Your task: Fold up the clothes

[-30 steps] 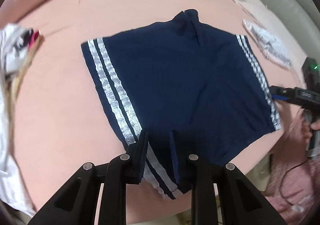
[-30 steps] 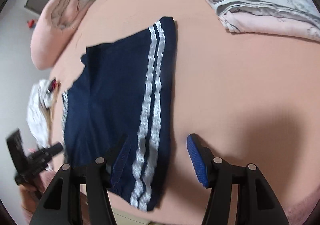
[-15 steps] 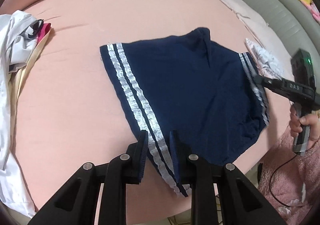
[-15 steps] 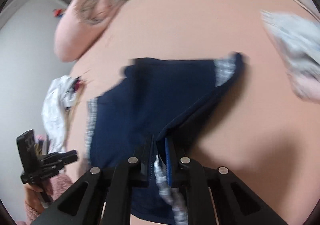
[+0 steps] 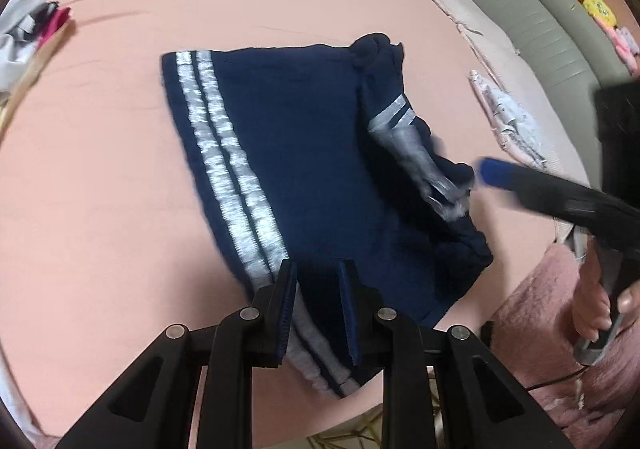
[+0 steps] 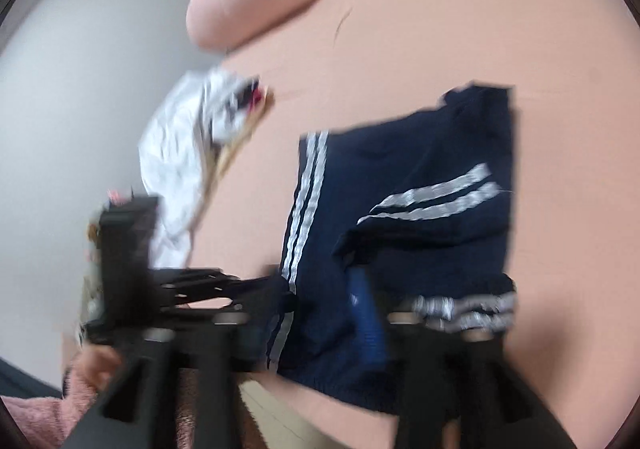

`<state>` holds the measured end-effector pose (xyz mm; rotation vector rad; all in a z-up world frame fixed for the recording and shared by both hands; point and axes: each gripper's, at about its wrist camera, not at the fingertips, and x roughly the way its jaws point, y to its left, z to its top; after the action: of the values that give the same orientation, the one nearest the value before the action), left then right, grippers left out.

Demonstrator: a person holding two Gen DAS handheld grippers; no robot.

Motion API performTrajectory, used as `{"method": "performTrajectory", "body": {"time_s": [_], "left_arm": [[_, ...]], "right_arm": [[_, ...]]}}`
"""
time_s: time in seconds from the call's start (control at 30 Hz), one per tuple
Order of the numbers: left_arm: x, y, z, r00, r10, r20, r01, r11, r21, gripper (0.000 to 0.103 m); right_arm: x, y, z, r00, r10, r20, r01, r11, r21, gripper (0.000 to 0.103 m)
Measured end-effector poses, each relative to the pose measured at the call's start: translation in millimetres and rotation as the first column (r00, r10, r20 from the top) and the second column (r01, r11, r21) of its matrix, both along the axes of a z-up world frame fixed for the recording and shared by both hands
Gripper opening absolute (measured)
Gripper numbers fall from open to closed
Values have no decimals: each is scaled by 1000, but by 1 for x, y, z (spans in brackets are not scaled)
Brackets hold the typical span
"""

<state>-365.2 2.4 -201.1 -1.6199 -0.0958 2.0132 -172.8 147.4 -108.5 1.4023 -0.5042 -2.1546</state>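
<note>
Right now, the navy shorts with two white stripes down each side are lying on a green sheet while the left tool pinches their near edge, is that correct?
Not quite: the sheet is pink, not green, as the left wrist view shows. The navy shorts with two white stripes do lie on it, and the left tool pinches their near edge.

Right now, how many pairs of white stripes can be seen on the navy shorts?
2: one pair on the flat left leg, one on the folded-over right side. More may be hidden.

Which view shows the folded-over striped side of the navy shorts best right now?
The right wrist view: the folded-over flap of the navy shorts lies flat with both stripes readable, despite overall blur. The left wrist view shows that side smeared and bunched near the right gripper, but shows the left gripper at the waistband corner sharply.
</note>
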Motion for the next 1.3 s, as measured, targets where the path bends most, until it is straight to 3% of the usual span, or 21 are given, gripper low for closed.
{"method": "performTrajectory", "body": {"time_s": [0.07,0.13,0.47,0.5,0.53,0.6,0.7,0.87,1.0,1.07,1.1,1.27,1.3], "left_arm": [[-2,9,0,1000,-8,1,8,1000,-1,20],[-5,17,-1,1000,-21,6,21,1000,11,20],[-5,36,-20,998,-52,47,51,998,27,20],[-6,34,-21,998,-46,52,44,998,38,20],[-7,31,-21,998,-39,56,36,998,52,20],[-8,27,-20,998,-31,57,27,997,66,20],[-9,23,-22,997,-29,66,23,995,93,20],[-8,6,-26,996,12,90,-23,992,124,20],[-7,5,-24,996,13,90,-24,992,124,20],[-8,6,-22,997,8,82,-17,993,114,20],[-8,6,-21,997,5,80,-14,994,111,20],[-7,2,-29,996,3,94,-15,992,125,20],[-8,2,-30,995,5,99,-18,992,127,20]], "right_arm": [[16,20,13,993,-76,-92,81,996,48,61],[26,44,10,980,-151,-130,172,971,164,61],[17,75,-71,964,-217,151,227,972,-53,60],[17,78,-79,959,-219,178,235,969,-73,55],[18,72,-71,971,-200,131,208,977,-48,44],[20,54,-55,990,-134,46,134,991,4,37],[25,24,-34,999,2,-35,-1,999,34,35],[45,-16,-18,971,238,-2,-236,963,130,35],[41,9,-8,990,57,-128,-21,963,269,40],[39,21,-3,980,-28,-199,92,941,324,57],[30,34,-9,976,-78,-201,139,941,310,64],[-6,71,-65,989,-143,38,138,983,122,64],[-3,70,-63,991,-128,23,125,988,94,63]]}}
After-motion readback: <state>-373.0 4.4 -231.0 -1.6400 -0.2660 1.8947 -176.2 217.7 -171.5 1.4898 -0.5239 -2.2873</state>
